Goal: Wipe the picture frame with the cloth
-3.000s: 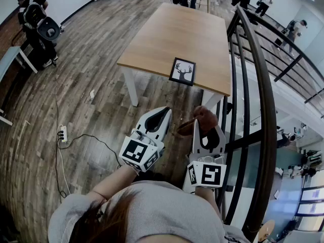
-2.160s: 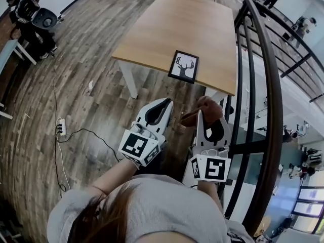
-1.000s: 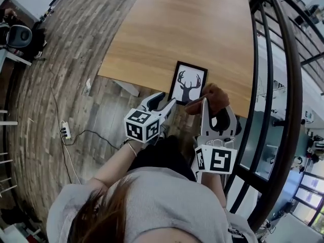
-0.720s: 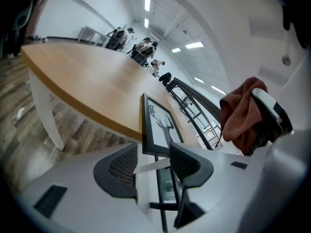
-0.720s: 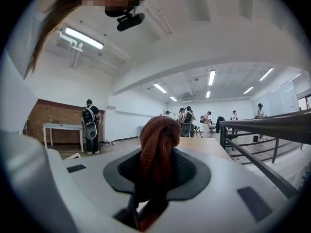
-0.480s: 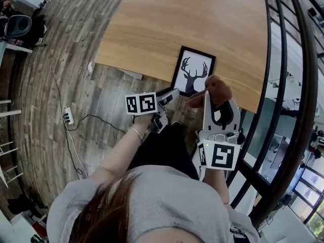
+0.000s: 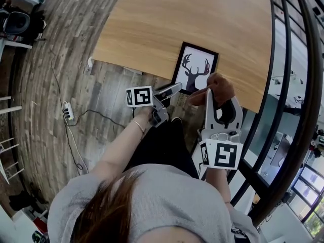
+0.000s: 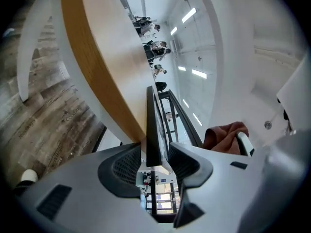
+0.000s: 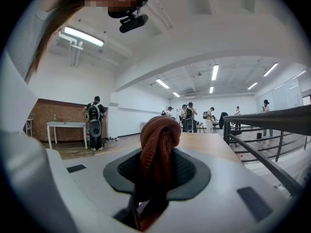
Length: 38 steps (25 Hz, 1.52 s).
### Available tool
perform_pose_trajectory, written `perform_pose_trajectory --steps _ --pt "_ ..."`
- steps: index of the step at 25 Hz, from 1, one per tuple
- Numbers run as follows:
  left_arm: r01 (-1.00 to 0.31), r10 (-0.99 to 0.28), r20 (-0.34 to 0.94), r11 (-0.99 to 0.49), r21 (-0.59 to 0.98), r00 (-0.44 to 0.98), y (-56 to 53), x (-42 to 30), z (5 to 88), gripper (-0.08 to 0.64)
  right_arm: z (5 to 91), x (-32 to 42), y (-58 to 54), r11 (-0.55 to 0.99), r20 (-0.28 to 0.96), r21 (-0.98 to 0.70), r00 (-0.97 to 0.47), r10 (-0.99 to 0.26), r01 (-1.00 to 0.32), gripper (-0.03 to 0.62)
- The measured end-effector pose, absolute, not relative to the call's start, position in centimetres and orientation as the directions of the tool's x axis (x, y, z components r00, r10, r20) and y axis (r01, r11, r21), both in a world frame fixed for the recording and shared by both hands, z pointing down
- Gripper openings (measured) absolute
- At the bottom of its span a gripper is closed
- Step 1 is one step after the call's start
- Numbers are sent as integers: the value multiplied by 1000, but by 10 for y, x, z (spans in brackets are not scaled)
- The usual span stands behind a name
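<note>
Table [image 7: 202, 14], plank floor [image 7: 55, 59] — left tool [image 7: 175, 88] just opened round frame [image 7: 195, 67]; right tool [image 9: 156, 165] grips cloth [image 7: 216, 84].

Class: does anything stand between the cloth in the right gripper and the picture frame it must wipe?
Nothing visible does. The cloth, clamped in the right gripper, hangs by the near right corner of the picture frame. The left gripper, jaws just opening with the frame's edge between them, is off to the left.
</note>
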<state>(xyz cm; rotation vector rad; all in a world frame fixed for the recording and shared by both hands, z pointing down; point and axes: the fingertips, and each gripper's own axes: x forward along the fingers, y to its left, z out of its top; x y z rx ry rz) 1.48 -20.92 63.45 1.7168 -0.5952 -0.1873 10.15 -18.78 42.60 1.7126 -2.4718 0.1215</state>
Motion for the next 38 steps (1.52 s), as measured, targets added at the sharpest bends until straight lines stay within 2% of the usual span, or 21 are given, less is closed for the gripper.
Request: perform_pose_trajectory --steps 3,5,8,12,23,28,31,34,38 --pt "-233 -486 155 -103 967 860 -209 14 632 152 428 103 -188 357 161 2 -352 -922 -934 133" --pt "-194 -495 124 -92 977 860 -208 14 627 97 427 104 -188 355 160 -5 -351 -923 -935 133" --pt "-145 -510 85 -79 986 856 -208 14 621 91 422 106 -188 355 159 -4 -351 -923 -935 133" --pt "18 -568 -51 -65 998 822 -209 17 600 78 417 109 -189 352 153 -2 -348 -925 -936 133" --pt "56 -575 -139 -160 986 807 -206 14 583 74 419 108 -182 342 120 -1 -340 -933 -940 133" --pt "126 -587 -249 -242 962 770 -205 10 556 71 404 112 -179 331 79 22 -329 -941 -943 133" --pt "167 -557 -325 -315 934 764 -197 11 541 71 384 116 -175 315 22 100 -314 -949 -944 133" --pt "199 -503 -412 -423 884 760 -194 15 535 71 357 117 -175 259 -86 247 -287 -954 -934 133" --pt "267 -443 -539 -539 799 716 -206 34 452 71 256 116 -190 154 -161 508 -269 -949 -848 133"
